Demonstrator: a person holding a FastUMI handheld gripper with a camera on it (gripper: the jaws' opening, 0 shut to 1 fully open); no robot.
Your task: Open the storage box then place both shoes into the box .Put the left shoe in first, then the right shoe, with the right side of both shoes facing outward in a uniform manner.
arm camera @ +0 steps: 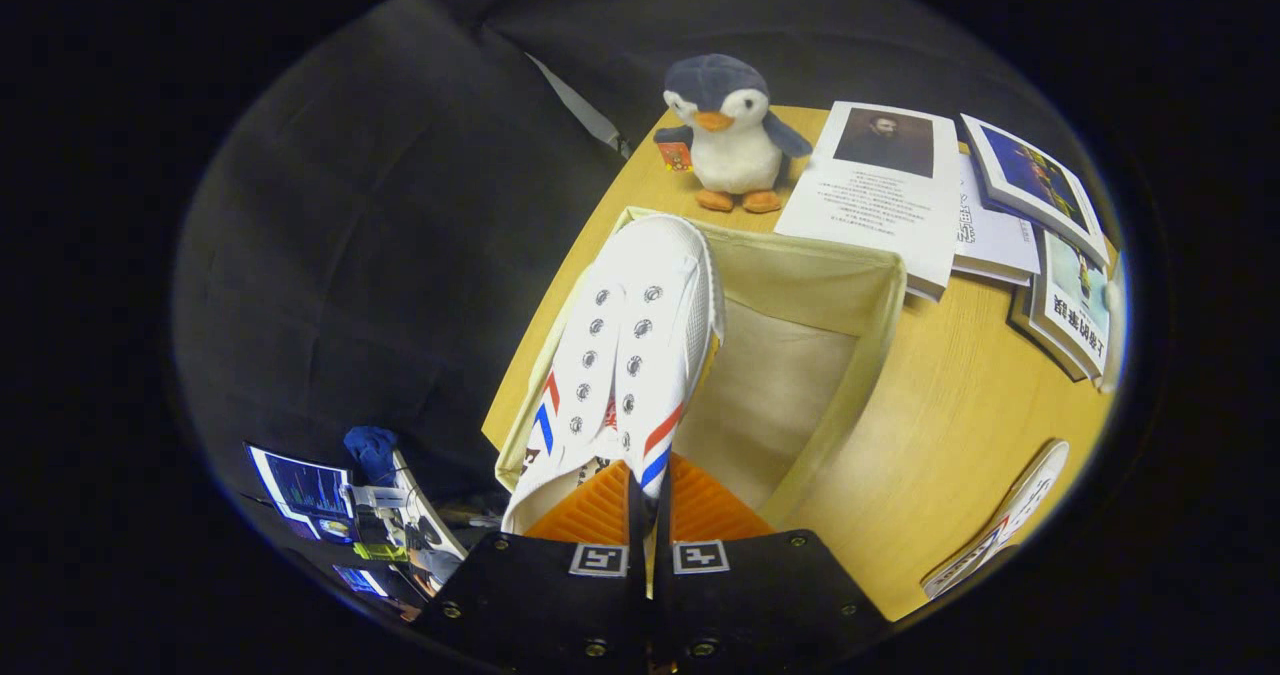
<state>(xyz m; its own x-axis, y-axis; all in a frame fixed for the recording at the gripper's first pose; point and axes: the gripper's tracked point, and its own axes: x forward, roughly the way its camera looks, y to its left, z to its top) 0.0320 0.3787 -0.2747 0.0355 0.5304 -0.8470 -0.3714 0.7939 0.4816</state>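
The gripper [648,500] had its orange fingers [590,510] drawn close together, clamped on the collar of a white shoe [625,355] with red and blue stripes, whose toe pointed away from them. The shoe hung over the near-left wall of the open fabric storage box [860,355], which stood on the bench [950,455]. This looked like the first placement under way. The next move probably called for lowering the shoe inside along that wall, then letting go. The second shoe [1000,525] lay on the bench beside the box. A toy penguin [728,135] and books [900,185] sat beyond the box.
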